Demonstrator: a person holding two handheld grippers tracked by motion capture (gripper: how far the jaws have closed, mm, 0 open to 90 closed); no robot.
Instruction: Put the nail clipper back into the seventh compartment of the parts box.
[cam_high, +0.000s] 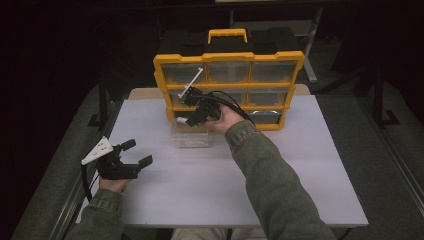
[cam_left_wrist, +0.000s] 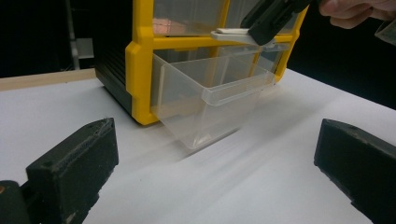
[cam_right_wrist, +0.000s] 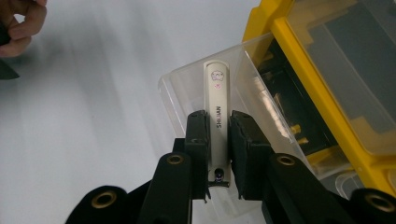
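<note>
Currently right gripper (cam_right_wrist: 218, 140) is clenched on a slim white nail clipper (cam_right_wrist: 218, 100), jaws pinching its sides; clipper sits over the pulled-out clear drawer (cam_right_wrist: 187, 88) at the bottom left of the yellow organizer (cam_high: 229, 90); tip points into the drawer; probably not touching the drawer floor, hard to tell from above. Drawer juts out over the white table (cam_high: 280, 170), tilted forward in the left gripper view. Left gripper (cam_high: 137, 153) is released, jaws spread wide with nothing between them; it hovers low over the table's left edge, well apart from the organizer.
</note>
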